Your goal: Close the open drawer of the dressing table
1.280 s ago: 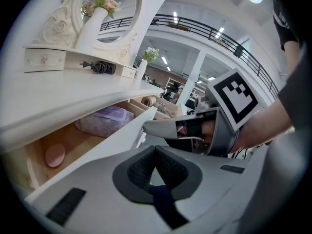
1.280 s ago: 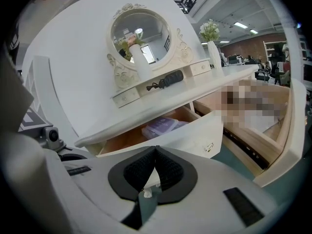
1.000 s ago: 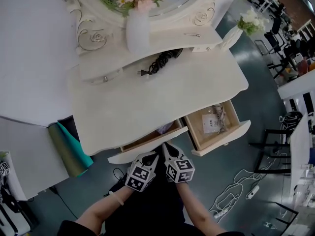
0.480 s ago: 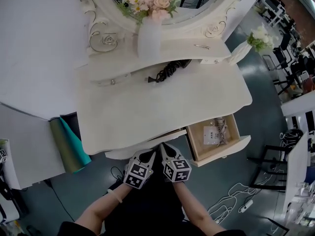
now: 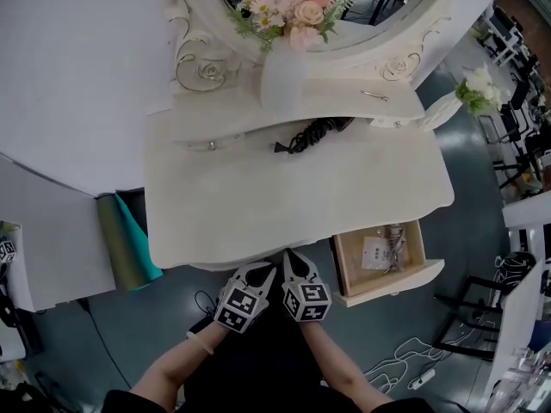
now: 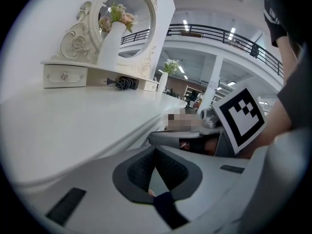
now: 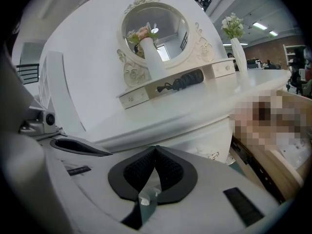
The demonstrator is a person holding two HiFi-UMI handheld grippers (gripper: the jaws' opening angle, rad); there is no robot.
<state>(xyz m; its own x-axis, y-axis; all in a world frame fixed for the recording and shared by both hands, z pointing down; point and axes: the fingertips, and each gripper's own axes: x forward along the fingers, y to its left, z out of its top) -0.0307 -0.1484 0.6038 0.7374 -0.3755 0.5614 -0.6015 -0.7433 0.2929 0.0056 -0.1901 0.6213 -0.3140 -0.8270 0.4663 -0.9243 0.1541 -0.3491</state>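
Facing the dressing table (image 5: 293, 196), left tool (image 6: 155, 149) and right tool (image 7: 156, 148) sit abreast, closed

The tips of the left hand-held gripper (image 5: 261, 271) and the right hand-held gripper (image 5: 291, 263) lie under the front lip of the worktop (image 5: 301, 188), so the head view hides what they touch there. The oval mirror (image 5: 387, 7) is cut off by the top edge. In the side drawer (image 5: 396, 280), a white card (image 5: 375, 252) and a thin tangle (image 5: 396, 234) are too small to name. In the right gripper view, the drawer's inside is blurred over.
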